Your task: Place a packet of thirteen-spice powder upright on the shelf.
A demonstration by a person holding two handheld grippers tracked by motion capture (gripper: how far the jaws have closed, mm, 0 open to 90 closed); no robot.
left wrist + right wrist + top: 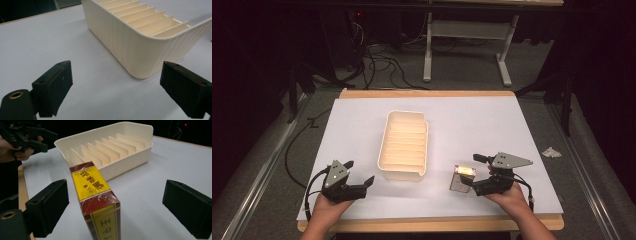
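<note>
A slotted tray (404, 145) is set on the desk (492, 125). Left tool (362, 184) spread, empty; right tool (115, 207) spread around an unpinched box (96, 195).

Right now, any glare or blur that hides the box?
High view: glare blows out the box top, surroundings dark. Right gripper view: box sharp, wrap sheen mild, text readable. Left gripper view: tray evenly lit, near jaws soft.

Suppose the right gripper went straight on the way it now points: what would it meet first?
Most likely the red and yellow box, which stands between the open jaws of the right gripper. Behind it lies the cream slotted tray.
</note>
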